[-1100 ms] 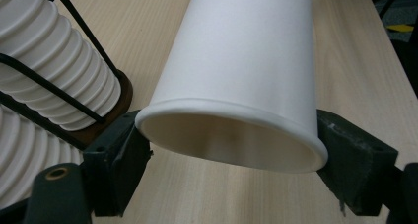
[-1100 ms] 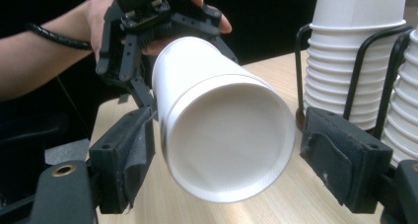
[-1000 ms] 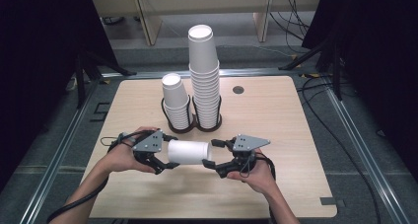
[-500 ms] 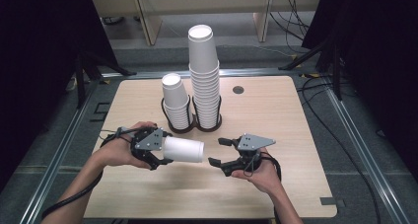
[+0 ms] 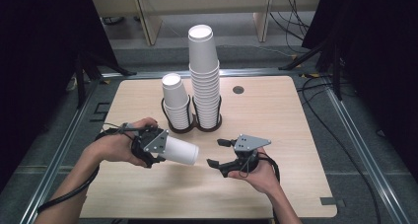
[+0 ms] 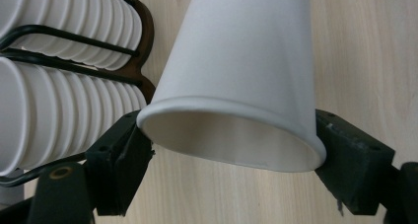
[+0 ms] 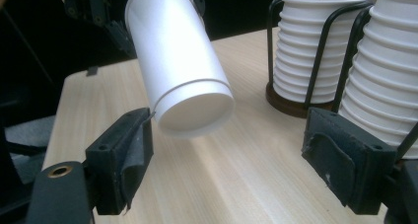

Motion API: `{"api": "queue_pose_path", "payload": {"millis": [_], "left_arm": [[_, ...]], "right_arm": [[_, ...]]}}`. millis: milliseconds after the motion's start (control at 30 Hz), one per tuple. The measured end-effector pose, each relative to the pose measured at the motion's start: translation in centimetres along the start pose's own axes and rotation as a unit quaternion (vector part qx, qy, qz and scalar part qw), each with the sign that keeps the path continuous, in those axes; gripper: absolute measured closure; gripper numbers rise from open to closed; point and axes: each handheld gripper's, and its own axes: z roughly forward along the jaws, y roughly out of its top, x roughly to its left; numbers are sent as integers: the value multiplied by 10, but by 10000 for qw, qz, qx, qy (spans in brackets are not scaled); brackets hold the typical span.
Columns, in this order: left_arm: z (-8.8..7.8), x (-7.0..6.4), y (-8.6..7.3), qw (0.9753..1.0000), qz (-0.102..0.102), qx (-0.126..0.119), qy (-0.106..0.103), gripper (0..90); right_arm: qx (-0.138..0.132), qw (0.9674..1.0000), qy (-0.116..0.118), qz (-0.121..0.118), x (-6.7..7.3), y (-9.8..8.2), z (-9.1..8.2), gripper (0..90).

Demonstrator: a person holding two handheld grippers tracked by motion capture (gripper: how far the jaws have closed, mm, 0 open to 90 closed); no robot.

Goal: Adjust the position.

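A white paper cup [image 5: 180, 150] lies sideways in the air, its base pointing right. My left gripper [image 5: 158, 152] is shut on the cup's open rim, and in the left gripper view the cup [image 6: 241, 61] has both pads pressing its rim from either side. My right gripper [image 5: 215, 152] hovers just right of the cup's base and apart from it. Its jaws have just been opening, with nothing between them. The right gripper view shows the cup [image 7: 180, 61] ahead of the open right gripper [image 7: 226, 160], raised above the table.
Behind the grippers a black wire holder [image 5: 192, 128] on a brown base keeps a tall stack of cups [image 5: 204, 81] and a shorter stack [image 5: 175, 103] side by side. The wooden table [image 5: 276, 115] has a small round hole [image 5: 238, 90] at the back.
A second ago both grippers held the cup between them. The right gripper has let go of its base, and the left hand has drawn the cup left and lifted it.
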Motion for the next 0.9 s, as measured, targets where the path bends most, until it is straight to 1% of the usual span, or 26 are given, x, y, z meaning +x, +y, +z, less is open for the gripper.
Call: {"api": "queue_pose_path", "payload": {"millis": [33,67,100,167,200,233,267,333,367,400,433,467,500,533,567,600,633,667,700,733,767,800,867,900], "left_arm": [[0,0,2,10000,21,15,-30,199],[0,0,3,10000,38,20,-46,199],[0,1,4,10000,66,43,-43,199],[-1,1,6,9999,102,112,-46,199],[-1,2,7,9998,114,134,-49,199],[-1,2,8,9997,135,178,-70,199],[-1,3,9,9995,165,249,-69,200],[-1,3,11,9991,202,370,-101,200],[-1,4,12,9989,206,410,-129,200],[-1,4,13,9987,226,451,-120,200],[-1,5,14,9983,238,519,-125,201],[-1,5,15,9979,275,566,-137,201],[-1,6,16,9976,287,606,-164,201],[-1,5,17,9972,302,665,-165,202],[-1,5,18,9968,322,710,-181,202],[-1,6,19,9962,361,763,-199,202],[-1,6,20,9956,345,854,-190,202],[-1,5,22,9947,367,938,-202,203],[-1,5,23,9943,385,976,-199,204],[0,5,24,9937,362,1034,-238,205],[0,5,26,9928,430,1085,-252,205],[1,5,27,9926,401,1110,-295,205],[3,5,30,9913,470,1188,-313,206],[4,5,32,9911,473,1195,-347,207]], "right_arm": [[-1,9999,1,-112,-1,1,1,202],[119,9999,-22,-62,1,1,1,202],[125,9999,4,-67,0,1,2,202],[82,9998,-35,-174,0,1,4,202],[91,9996,-8,-273,-1,2,5,202],[151,9998,-16,-158,1,2,5,201],[129,9996,-10,-231,1,2,6,201],[178,9996,-27,-202,3,2,8,201],[212,9996,10,-179,3,2,9,200],[208,9996,-45,-205,4,2,10,200],[285,9995,-44,-160,5,2,10,200],[259,9992,-14,-301,4,2,12,198],[300,9992,-40,-274,5,2,12,197],[323,9989,-44,-342,5,3,13,197],[311,9981,-71,-529,4,4,15,196],[333,9985,-107,-414,7,4,16,192],[367,9974,-80,-614,6,6,17,192],[400,9979,-117,-501,8,6,18,187],[418,9975,-116,-561,8,7,19,181],[486,9976,-110,-476,11,8,19,181],[480,9967,-169,-626,11,9,21,177],[519,9965,-114,-648,12,10,22,171],[604,9958,-138,-673,14,12,26,169],[595,9953,-129,-751,14,13,29,168]]}}
